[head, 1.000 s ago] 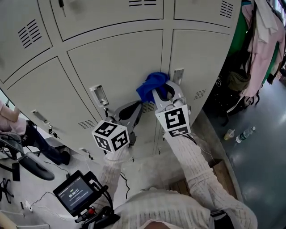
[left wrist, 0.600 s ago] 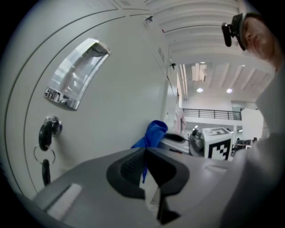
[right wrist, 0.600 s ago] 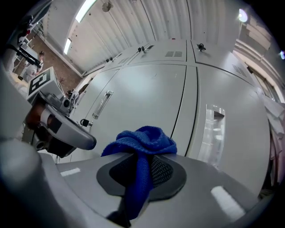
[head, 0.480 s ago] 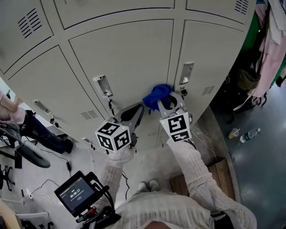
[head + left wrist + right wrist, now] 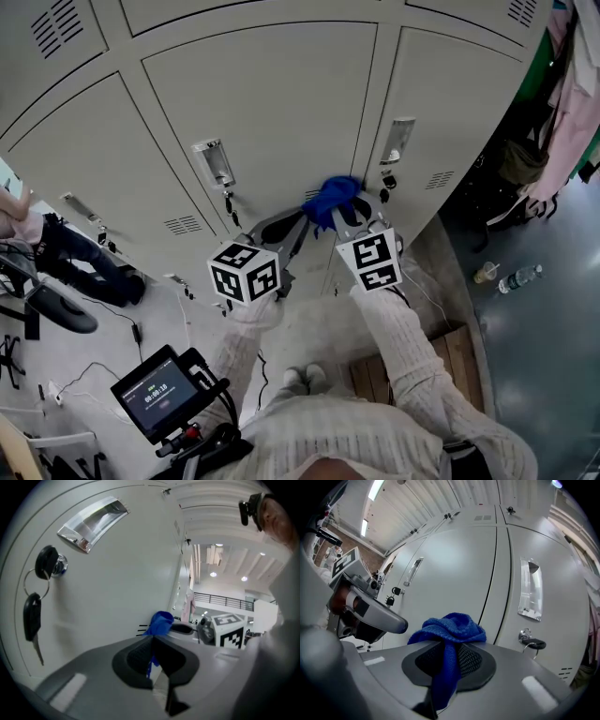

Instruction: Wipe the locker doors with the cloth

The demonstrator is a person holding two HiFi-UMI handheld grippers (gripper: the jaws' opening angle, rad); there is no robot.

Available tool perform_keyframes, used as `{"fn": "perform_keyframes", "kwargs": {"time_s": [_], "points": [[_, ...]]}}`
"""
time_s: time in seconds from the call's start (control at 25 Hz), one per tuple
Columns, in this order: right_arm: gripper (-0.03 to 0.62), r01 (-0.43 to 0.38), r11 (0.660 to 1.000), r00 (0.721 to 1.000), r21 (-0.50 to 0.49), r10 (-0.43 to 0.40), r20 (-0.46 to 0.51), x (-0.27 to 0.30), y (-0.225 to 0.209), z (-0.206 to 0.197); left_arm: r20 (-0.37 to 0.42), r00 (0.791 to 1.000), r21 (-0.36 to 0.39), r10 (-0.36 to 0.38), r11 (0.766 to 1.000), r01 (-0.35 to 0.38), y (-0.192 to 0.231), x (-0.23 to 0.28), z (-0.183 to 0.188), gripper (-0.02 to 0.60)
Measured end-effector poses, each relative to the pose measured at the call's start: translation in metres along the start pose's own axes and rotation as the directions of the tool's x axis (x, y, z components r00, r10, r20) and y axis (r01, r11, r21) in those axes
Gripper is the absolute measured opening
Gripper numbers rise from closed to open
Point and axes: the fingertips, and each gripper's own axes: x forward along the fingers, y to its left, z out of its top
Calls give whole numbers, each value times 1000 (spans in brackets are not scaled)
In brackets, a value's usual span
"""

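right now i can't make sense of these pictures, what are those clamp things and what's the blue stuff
A person, not a robot, holds a two-jaw gripper in each hand. The head view looks down from the person's head; the other two come from cameras riding on each gripper. They face grey locker doors with keys in the locks. The right gripper is shut on a blue cloth by the doors. The left gripper has its jaws together, apparently empty.

Bottle (image 5: 518, 278) and cup (image 5: 482, 276) on grey floor (image 5: 553, 356)
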Motion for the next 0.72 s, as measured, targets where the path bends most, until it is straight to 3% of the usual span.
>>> {"fn": "perform_keyframes", "kwargs": {"time_s": [0.2,0.44,0.72], "points": [[54,-12,999,994,49,18,-111,1,10,-30,-26,1000,-17,-2,1000,2,5,-2,-10,5],[54,-16,998,989,66,25,-147,2,16,-39,-86,996,34,-7,999,10,1,-1,-23,5],[54,-36,996,978,80,51,-202,5,20,-52,-110,993,19,-39,999,42,-3,1,-28,5]]}}
